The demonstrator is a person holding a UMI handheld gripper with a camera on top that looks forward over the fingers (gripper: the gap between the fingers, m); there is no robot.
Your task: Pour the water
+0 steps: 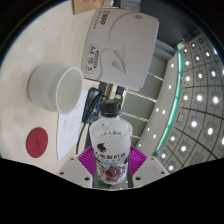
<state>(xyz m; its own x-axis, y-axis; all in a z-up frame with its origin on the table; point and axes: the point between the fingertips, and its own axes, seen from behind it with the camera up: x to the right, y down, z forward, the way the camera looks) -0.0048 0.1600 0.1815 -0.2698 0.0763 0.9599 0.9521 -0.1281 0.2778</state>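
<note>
Gripper view: water bottle (pixel 109 150) is pinched upright between the fingers (pixel 110 168); white cup (pixel 55 88) is seen beyond, up-left on the bench (pixel 25 115).

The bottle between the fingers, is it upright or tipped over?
Upright: the bottle stands neck up between the hand-held gripper fingers, label readable. Whether they press it, cannot tell.

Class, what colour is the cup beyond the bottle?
White: the cup shows best in the gripper view, beyond the water bottle.
</note>
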